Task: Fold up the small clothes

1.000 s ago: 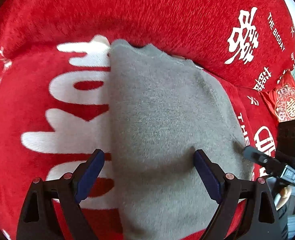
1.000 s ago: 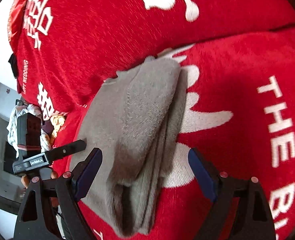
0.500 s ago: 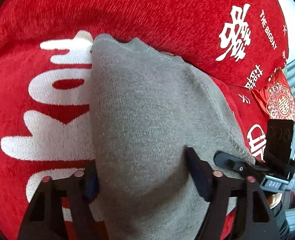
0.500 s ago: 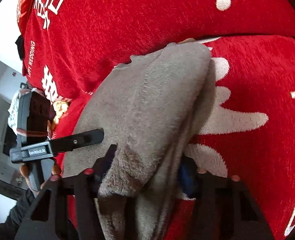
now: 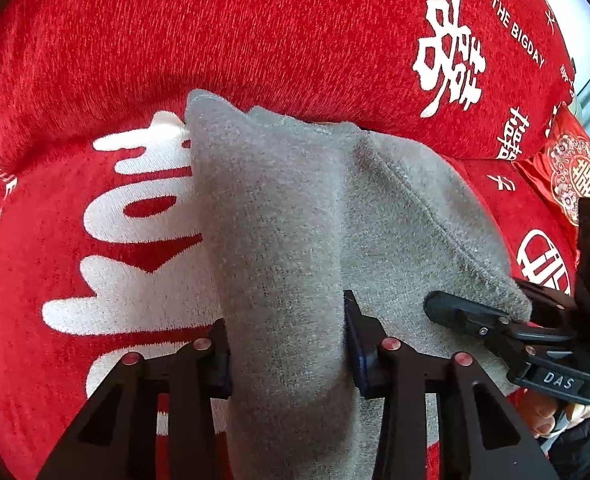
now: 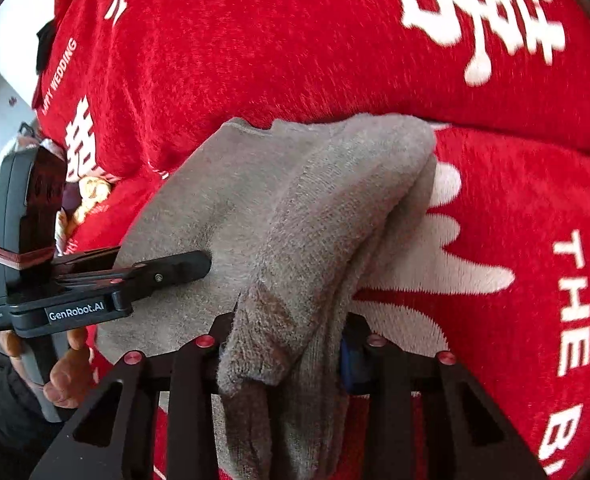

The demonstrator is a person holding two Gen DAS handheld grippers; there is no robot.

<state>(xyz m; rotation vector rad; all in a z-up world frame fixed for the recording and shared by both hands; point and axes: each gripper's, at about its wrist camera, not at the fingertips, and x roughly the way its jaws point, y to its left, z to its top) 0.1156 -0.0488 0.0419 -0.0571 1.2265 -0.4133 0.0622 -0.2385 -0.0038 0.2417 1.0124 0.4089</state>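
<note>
The grey knit garment [image 5: 287, 216] lies on the red cushion cover [image 5: 95, 240], its far end against the backrest. On its left edge, the left gripper [image 5: 285, 344] is clenched on a bunched ridge of cloth, and on the right edge the right gripper [image 6: 283, 344] pinches the doubled hem. To fold cleanly, I'd say both should lift together, keep the near edge taut and level, and carry it squarely toward the far end. No containers are in sight.
</note>
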